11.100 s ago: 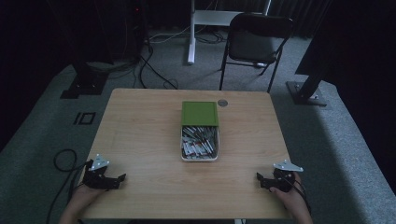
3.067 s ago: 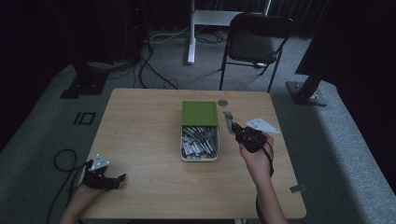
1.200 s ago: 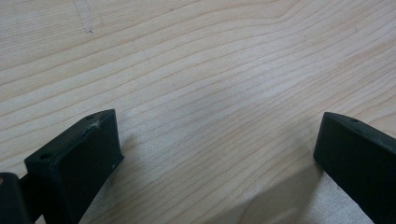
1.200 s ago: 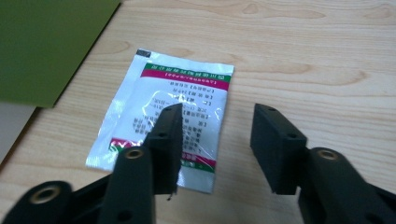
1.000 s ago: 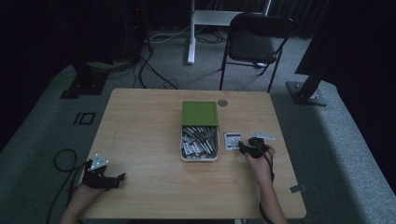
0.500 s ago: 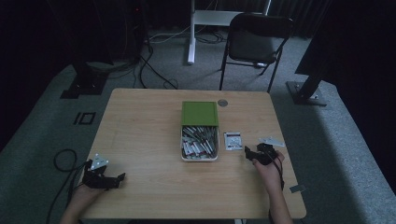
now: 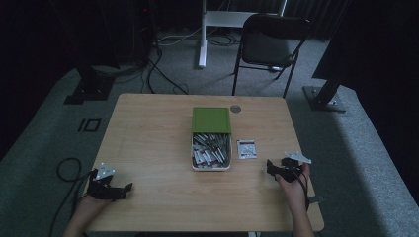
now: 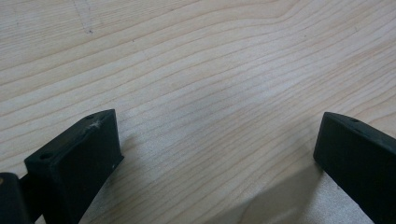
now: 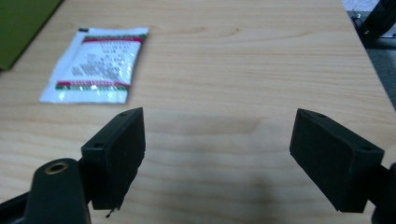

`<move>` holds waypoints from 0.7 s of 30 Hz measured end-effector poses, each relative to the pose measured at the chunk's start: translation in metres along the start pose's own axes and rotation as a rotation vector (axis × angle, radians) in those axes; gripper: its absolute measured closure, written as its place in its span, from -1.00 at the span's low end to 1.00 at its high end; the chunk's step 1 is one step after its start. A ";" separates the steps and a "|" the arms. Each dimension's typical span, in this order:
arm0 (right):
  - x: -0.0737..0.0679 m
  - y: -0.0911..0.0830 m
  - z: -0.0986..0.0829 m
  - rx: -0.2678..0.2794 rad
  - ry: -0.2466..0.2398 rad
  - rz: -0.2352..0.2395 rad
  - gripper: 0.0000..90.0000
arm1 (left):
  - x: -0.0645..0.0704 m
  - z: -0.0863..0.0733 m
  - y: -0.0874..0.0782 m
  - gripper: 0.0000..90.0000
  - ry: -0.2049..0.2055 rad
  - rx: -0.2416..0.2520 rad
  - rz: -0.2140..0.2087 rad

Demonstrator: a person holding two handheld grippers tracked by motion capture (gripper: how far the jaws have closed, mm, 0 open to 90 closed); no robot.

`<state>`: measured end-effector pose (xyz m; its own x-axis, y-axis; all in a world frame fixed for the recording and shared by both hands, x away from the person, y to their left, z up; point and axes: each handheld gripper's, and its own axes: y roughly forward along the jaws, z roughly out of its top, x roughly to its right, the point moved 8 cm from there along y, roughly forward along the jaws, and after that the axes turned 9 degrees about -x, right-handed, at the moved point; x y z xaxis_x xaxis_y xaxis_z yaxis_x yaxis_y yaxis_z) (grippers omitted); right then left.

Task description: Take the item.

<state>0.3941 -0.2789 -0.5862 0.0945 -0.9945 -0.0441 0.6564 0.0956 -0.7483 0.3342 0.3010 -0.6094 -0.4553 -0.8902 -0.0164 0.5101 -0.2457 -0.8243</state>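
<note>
High view: right gripper [image 7: 276,169], jaws wide and empty, rests near a small white printed sachet [image 7: 246,148] lying beside the green-lidded box of sachets [image 7: 211,138] on the light wooden tabletop [image 7: 148,133], seemingly between picks.

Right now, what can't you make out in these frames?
- Print on the small white sachet with red and green bands: blurred in the right gripper view, too small in the high view.
- Contents of the open white box with a green lid: too small and dim in the high view to count.
- Small round grey object behind the box: too small to identify.
</note>
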 end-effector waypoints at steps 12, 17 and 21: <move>0.015 -0.016 -0.016 0.005 0.028 -0.094 -0.63 | 0.000 0.000 0.000 -0.97 0.000 0.002 0.000; 0.018 -0.021 -0.023 0.025 0.038 -0.103 -0.67 | 0.000 0.000 0.000 -0.97 0.000 0.002 0.000; 0.020 -0.023 -0.030 0.016 0.037 -0.112 -0.67 | 0.000 0.000 0.000 -0.97 0.000 0.002 0.000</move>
<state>0.3586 -0.3021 -0.5900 -0.0070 -0.9999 0.0146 0.6734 -0.0155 -0.7391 0.3343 0.3009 -0.6094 -0.4555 -0.8901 -0.0166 0.5115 -0.2464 -0.8232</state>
